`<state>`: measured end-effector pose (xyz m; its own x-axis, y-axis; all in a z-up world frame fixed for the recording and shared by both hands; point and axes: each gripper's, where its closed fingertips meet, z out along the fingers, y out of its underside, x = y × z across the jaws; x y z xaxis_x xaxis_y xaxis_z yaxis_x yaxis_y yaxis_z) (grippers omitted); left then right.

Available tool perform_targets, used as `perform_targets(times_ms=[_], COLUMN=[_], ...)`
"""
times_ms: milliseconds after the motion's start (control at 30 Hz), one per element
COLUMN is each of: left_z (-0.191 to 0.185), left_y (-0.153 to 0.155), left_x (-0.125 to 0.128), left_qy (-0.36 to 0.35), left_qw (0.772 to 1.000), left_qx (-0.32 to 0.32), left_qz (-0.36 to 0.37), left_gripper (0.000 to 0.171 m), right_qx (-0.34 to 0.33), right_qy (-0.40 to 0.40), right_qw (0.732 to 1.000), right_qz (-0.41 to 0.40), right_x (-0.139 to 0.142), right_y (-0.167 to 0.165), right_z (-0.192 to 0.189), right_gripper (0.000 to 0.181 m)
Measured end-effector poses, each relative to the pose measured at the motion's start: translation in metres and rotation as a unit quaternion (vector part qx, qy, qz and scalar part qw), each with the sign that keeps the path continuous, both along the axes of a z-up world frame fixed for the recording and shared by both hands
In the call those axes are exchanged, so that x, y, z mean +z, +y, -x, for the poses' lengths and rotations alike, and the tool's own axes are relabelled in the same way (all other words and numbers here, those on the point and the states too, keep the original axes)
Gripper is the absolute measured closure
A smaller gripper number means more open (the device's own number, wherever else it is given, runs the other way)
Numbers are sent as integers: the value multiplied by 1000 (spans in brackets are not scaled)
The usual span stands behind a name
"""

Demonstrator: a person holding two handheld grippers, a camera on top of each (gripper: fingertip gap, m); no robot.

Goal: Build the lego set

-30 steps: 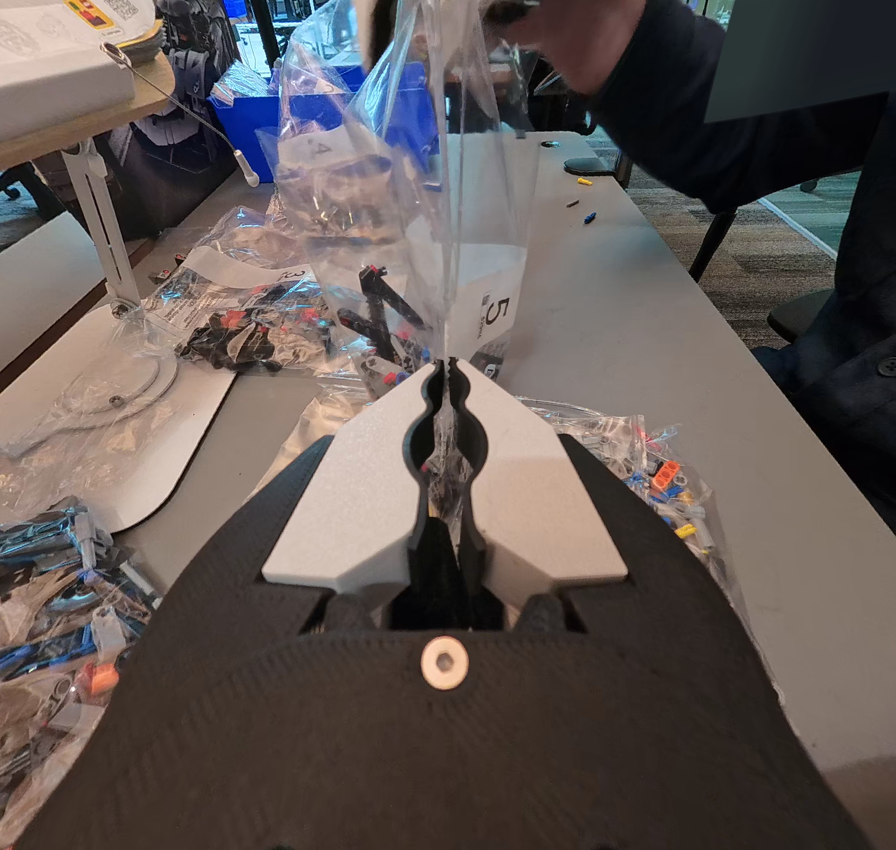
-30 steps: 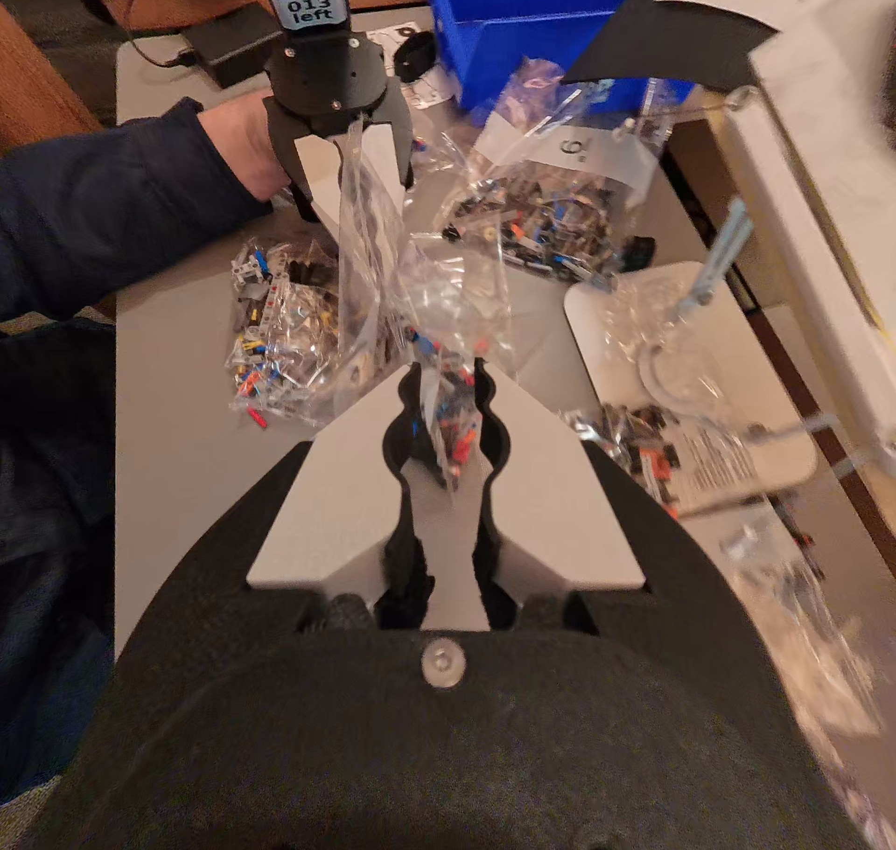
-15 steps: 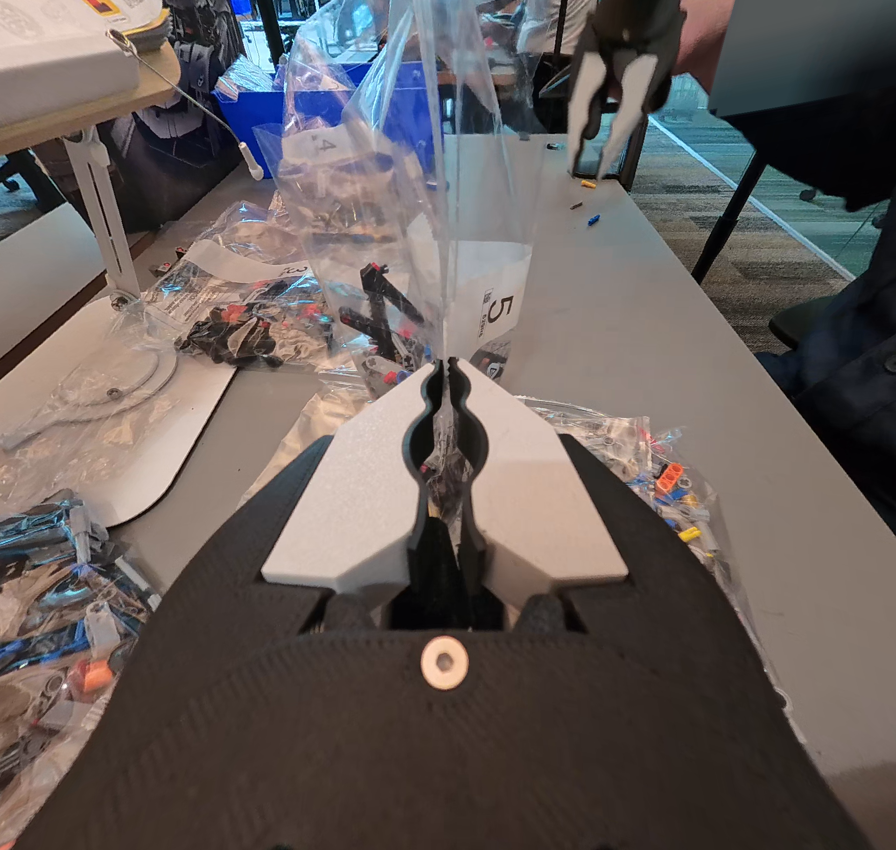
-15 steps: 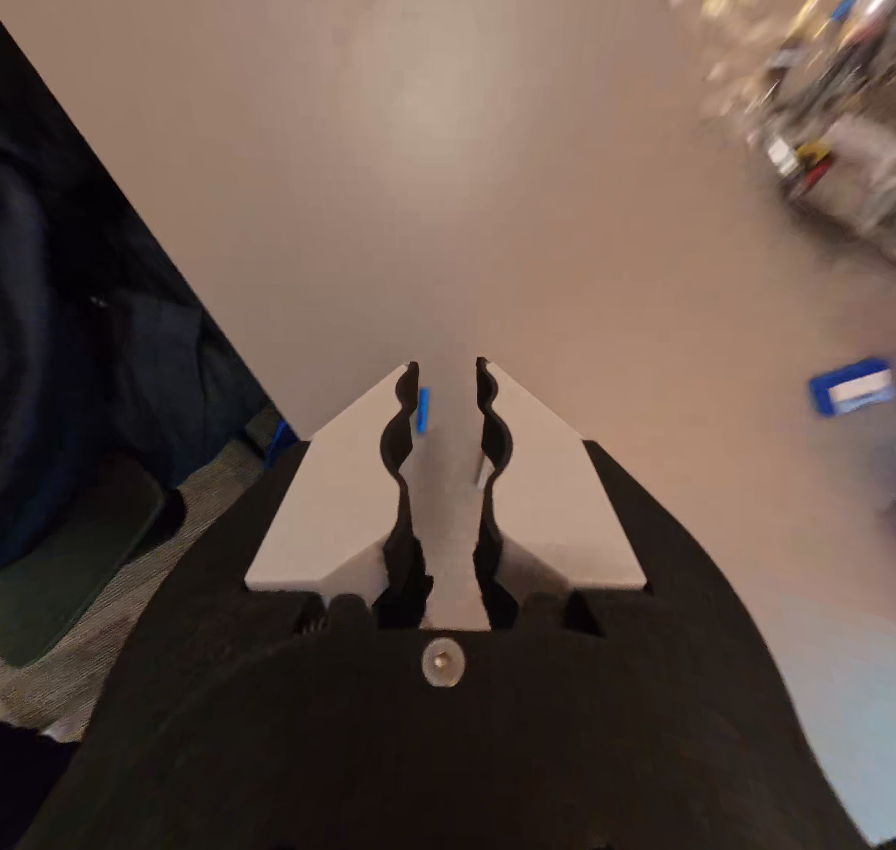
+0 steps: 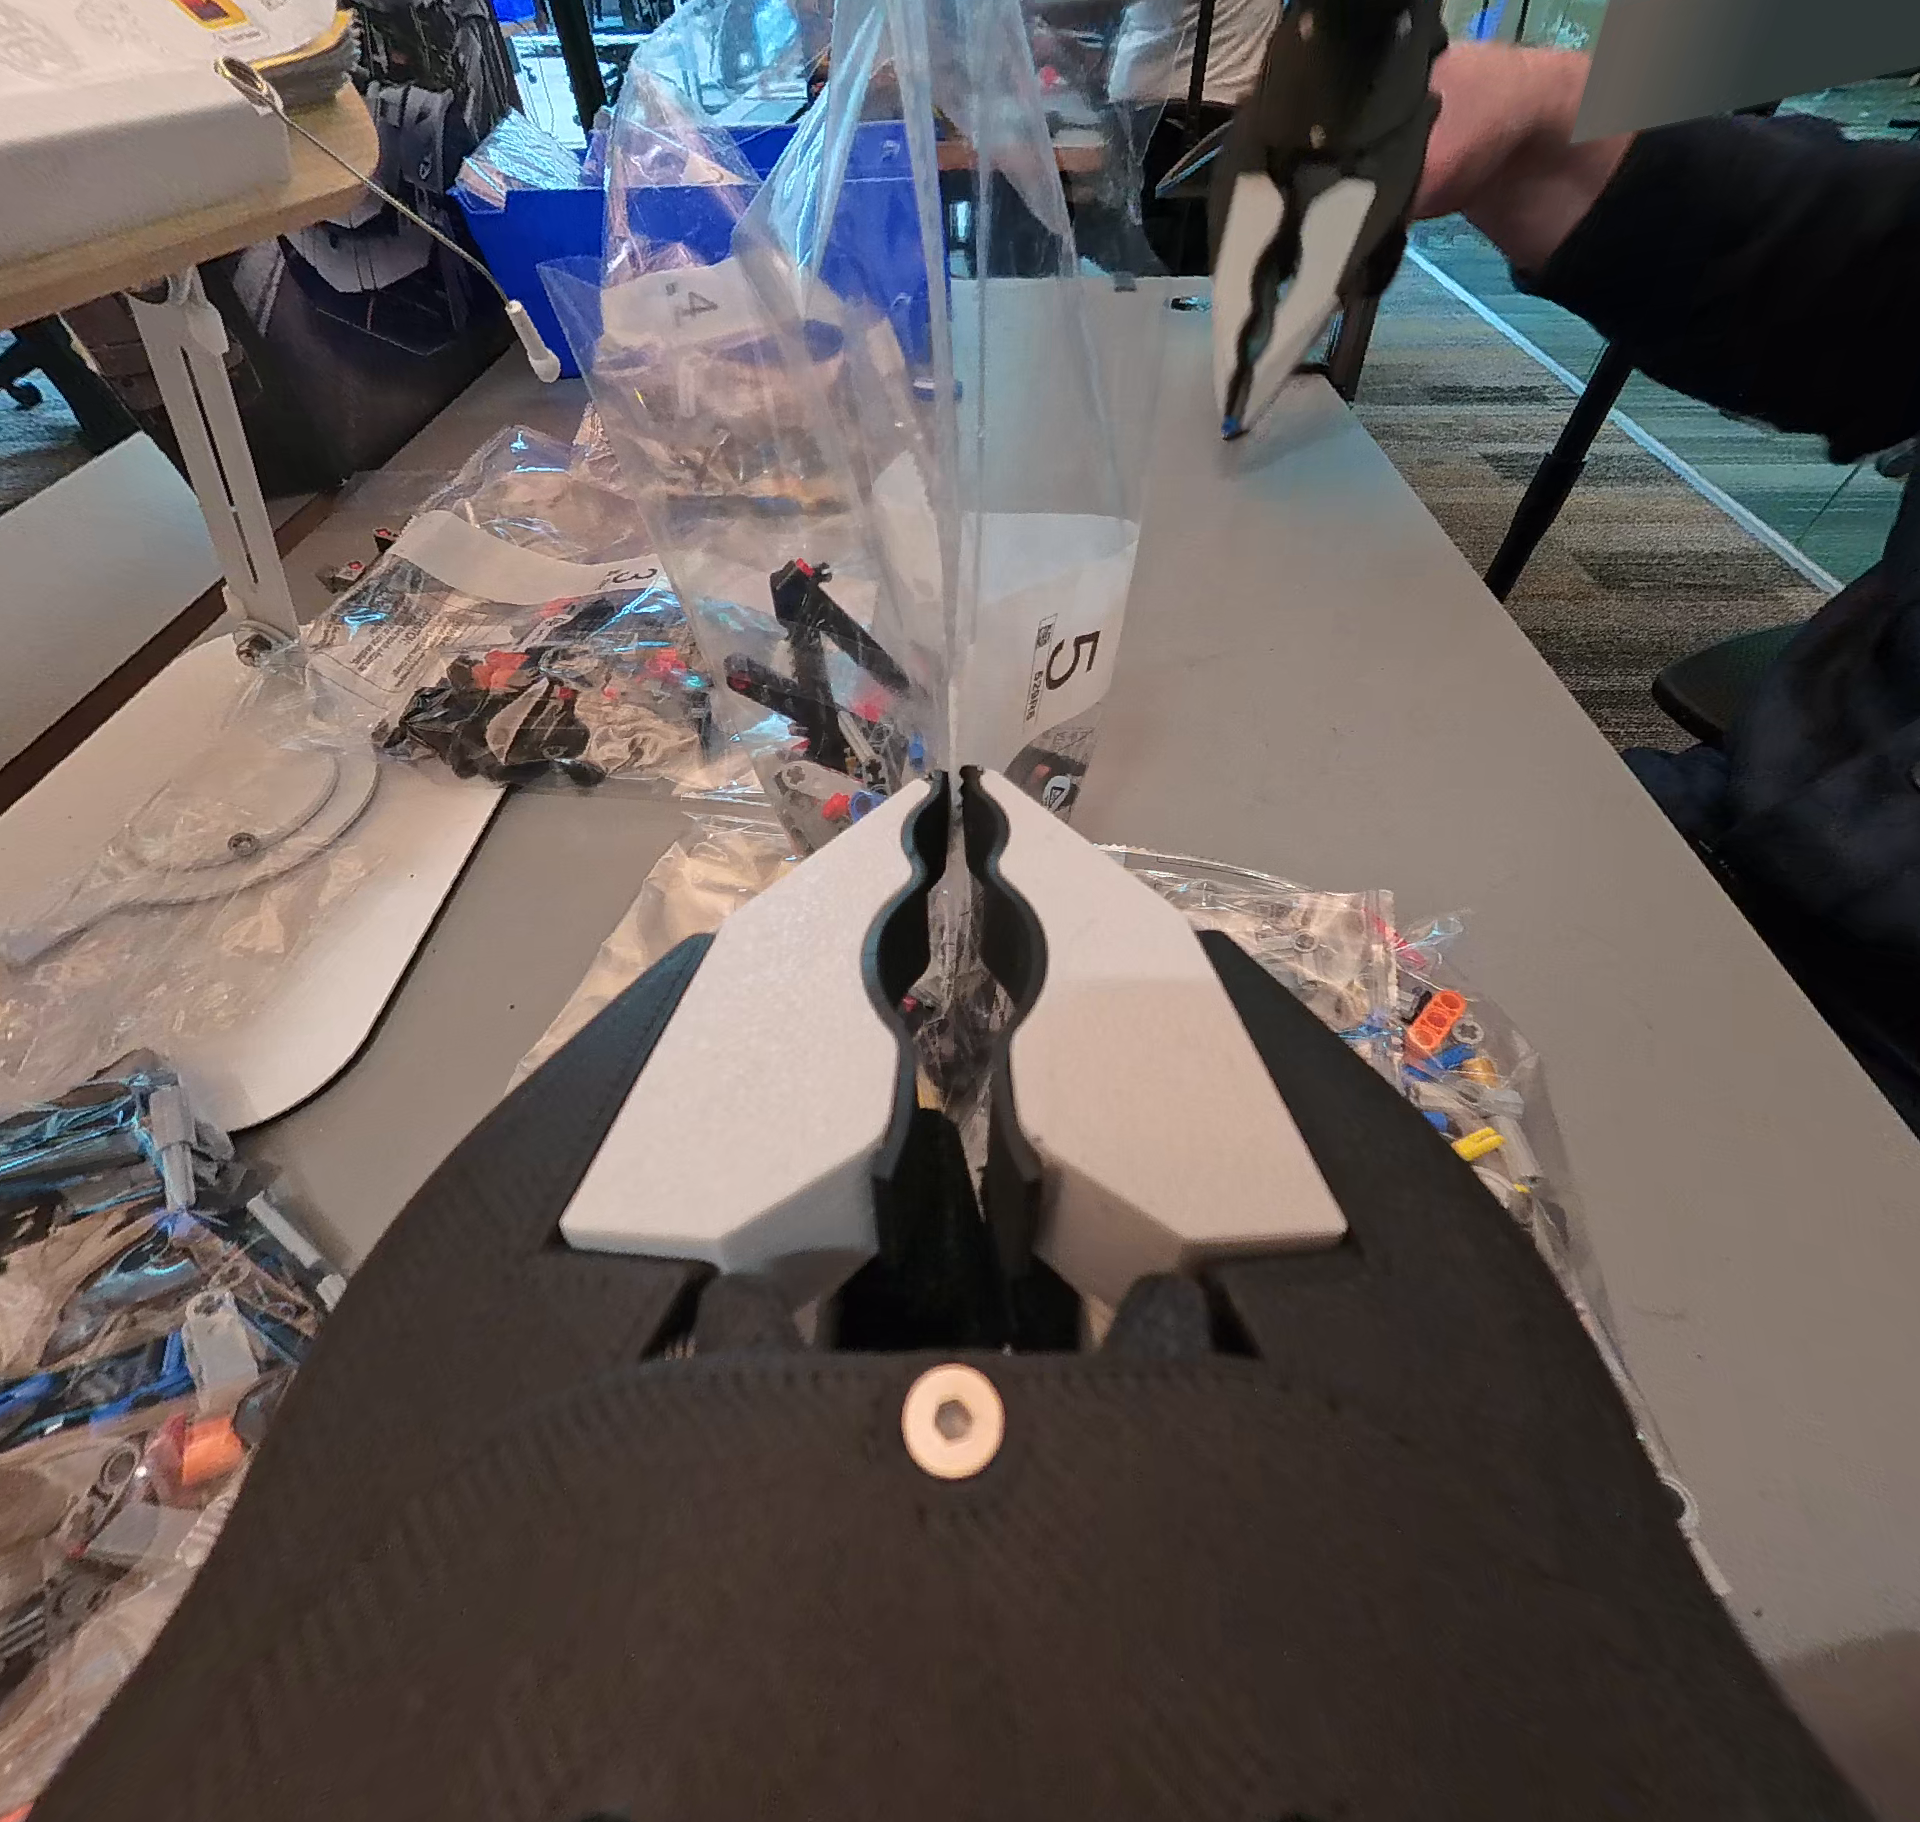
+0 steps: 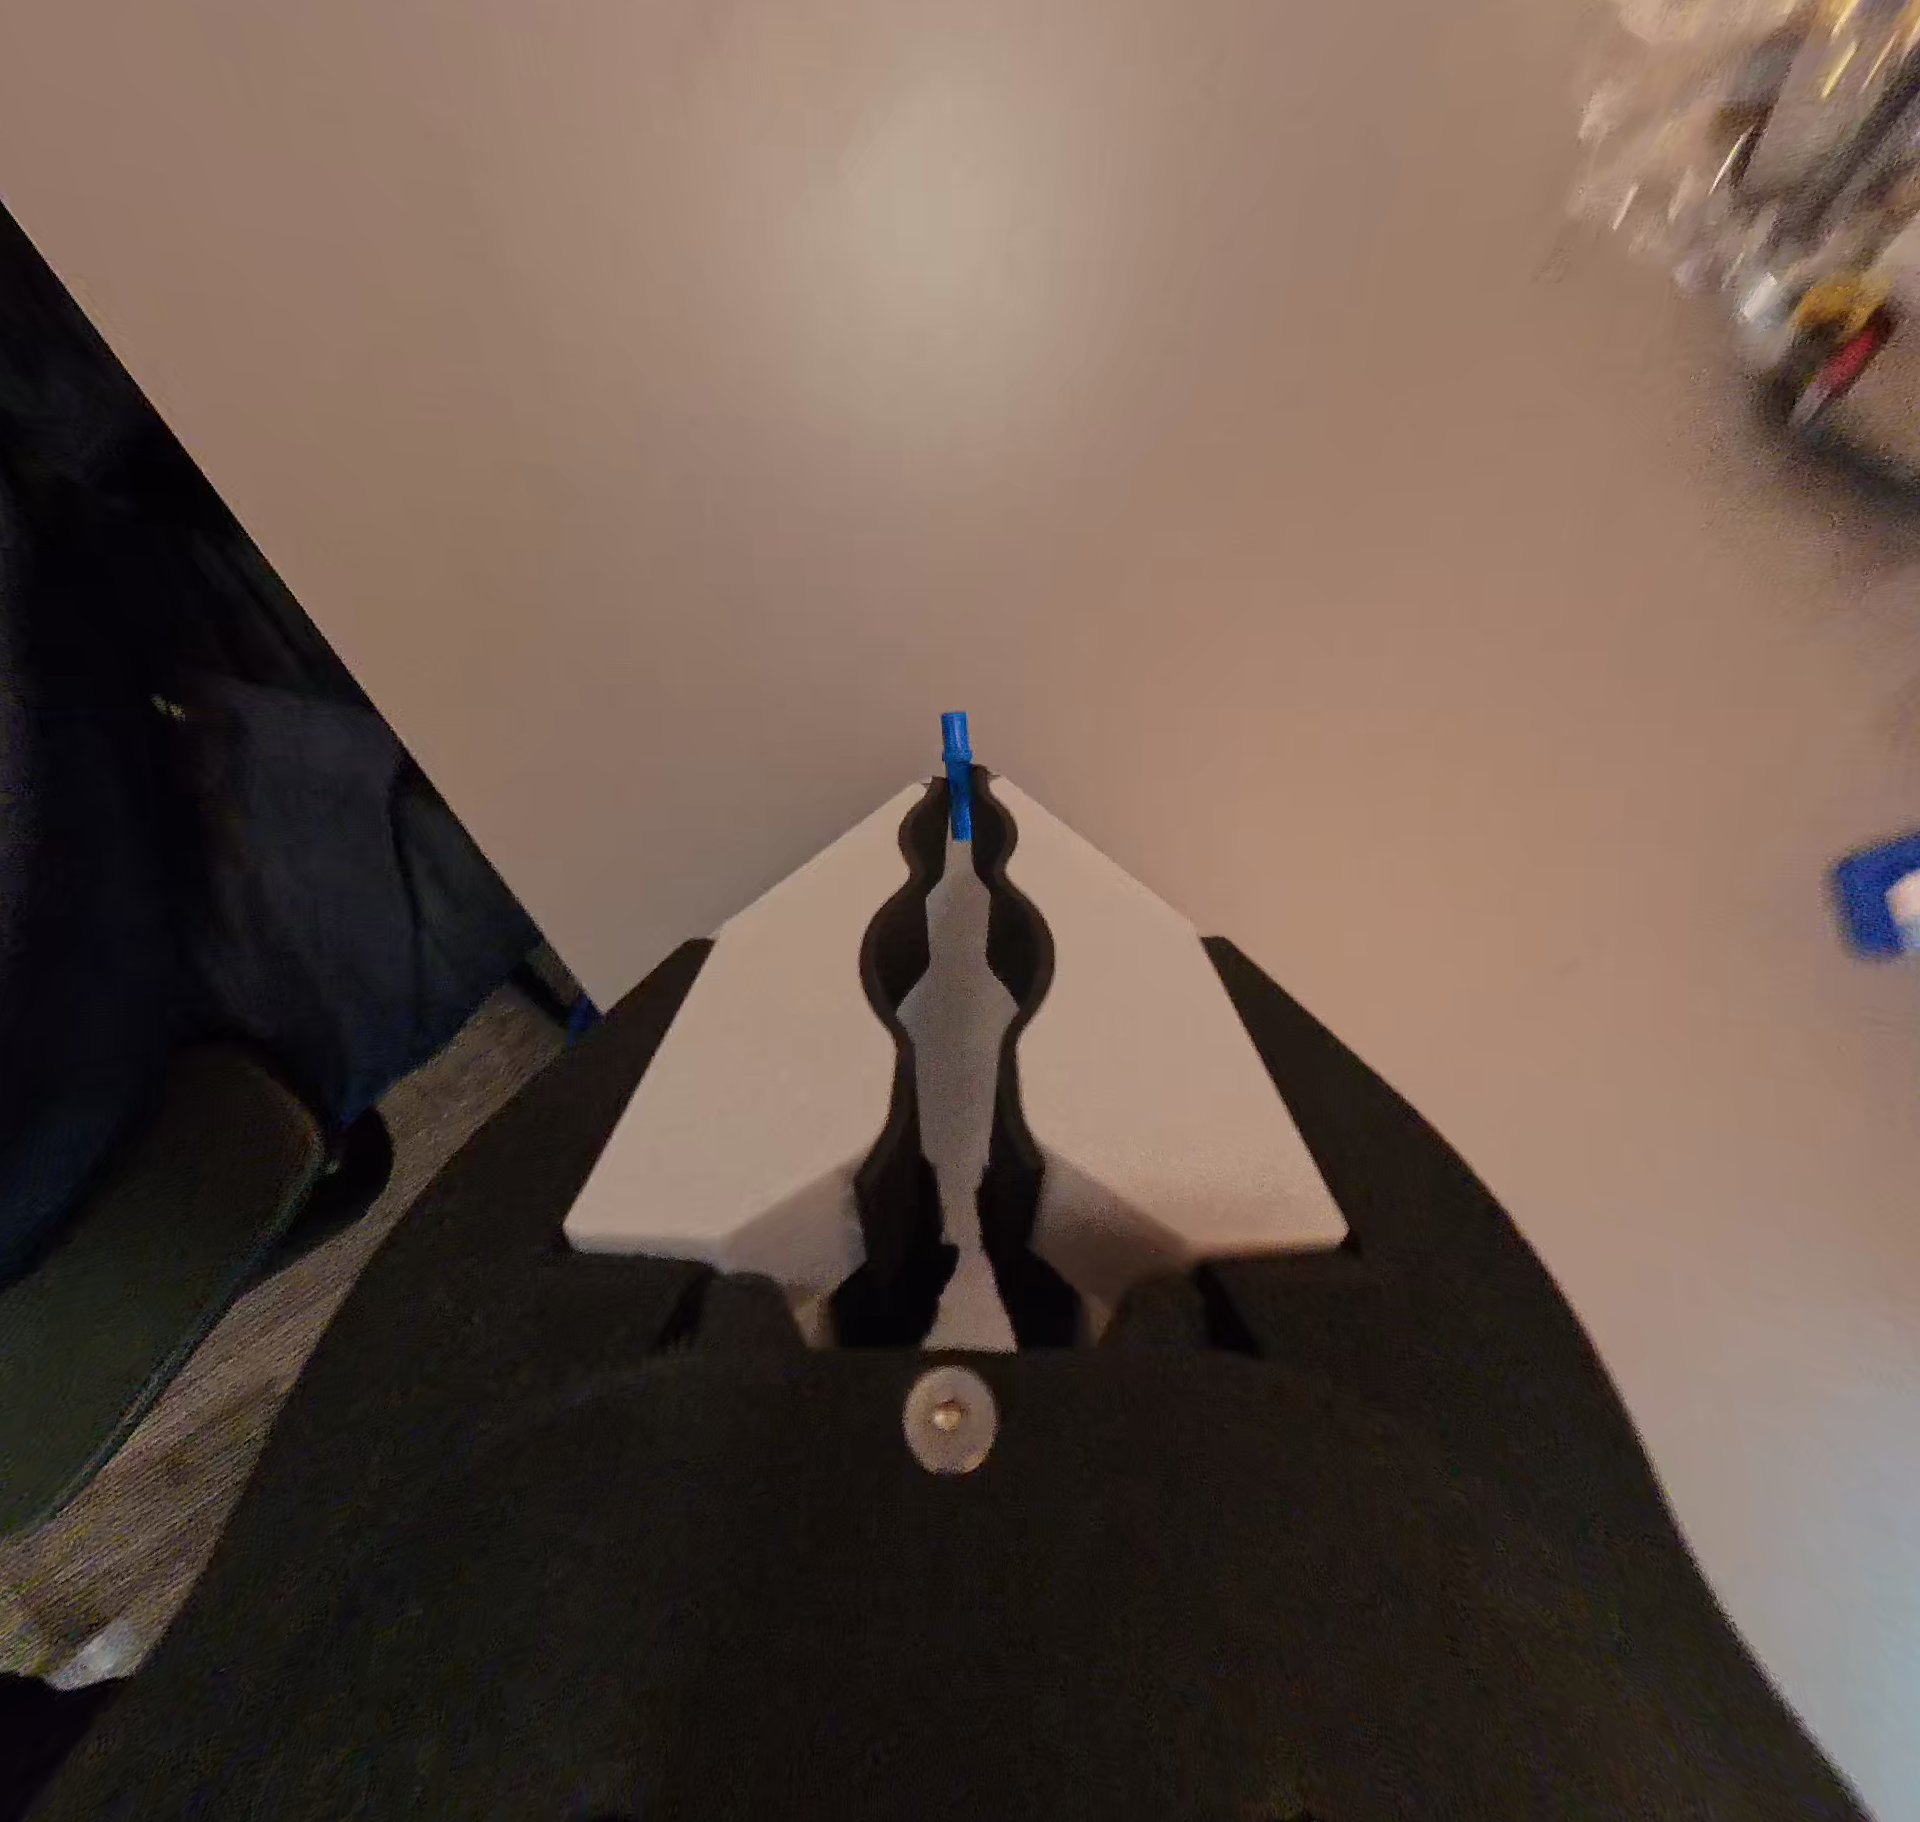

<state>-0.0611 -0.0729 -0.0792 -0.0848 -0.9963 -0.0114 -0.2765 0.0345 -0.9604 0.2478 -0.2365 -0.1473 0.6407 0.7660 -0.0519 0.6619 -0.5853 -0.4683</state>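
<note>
Pinching the clear plastic bag point(image 5: 883, 338) upright over the grey table point(image 5: 1299, 733) with the left gripper point(image 5: 954, 780); nipping a small blue pin point(image 6: 956, 773) in the right gripper point(image 6: 958, 785) tips, pin poking forward.

This looks like an office or lab workspace rather than a home; a long grey folding table point(image 5: 1299, 650) stands on patterned carpet tile point(image 5: 1662, 484), with glass partitions behind it. Blue storage bins point(image 5: 707, 224) sit at the far end; more tables and shelving show through the glass; a white stand point(image 5: 208, 442) rises at the left.
</note>
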Motion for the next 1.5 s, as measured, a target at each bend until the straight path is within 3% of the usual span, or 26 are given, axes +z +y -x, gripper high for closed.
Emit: perform_targets(times_ms=[233,433,567,833,933,1033,1167,1300,1500], left_z=[1,1,1,1,0,0,0,0,-2], left_y=[0,-2,-2,-2,-2,-2,-2,-3,-2], left_x=[1,1,1,1,1,1,1,1,0], left_qy=[0,1,1,1,1,2,2,2,1], left_qw=[1000,1000,1000,1000,1000,1000,1000,1000,1000], left_qx=[0,-2,-3,-4,-4,-3,-4,-4,-4], left_qz=[-2,-5,-5,-5,-5,-6,-5,-5,-1], left_gripper=[170,170,170,171,170,170,170,170,170], right_qx=[91,146,175,227,211,189,140,64,-53], right_qy=[56,135,150,158,137,142,113,25,-29], right_qw=[987,968,963,956,964,967,974,990,998], right_qz=[-120,-151,-138,-96,-87,-98,-137,-125,-12], right_x=[82,134,140,128,119,126,137,108,45], right_y=[88,150,168,169,176,176,161,119,20], right_z=[93,174,210,259,260,245,187,87,-41], right_gripper=[180,180,180,180,167,165,164,162,157])
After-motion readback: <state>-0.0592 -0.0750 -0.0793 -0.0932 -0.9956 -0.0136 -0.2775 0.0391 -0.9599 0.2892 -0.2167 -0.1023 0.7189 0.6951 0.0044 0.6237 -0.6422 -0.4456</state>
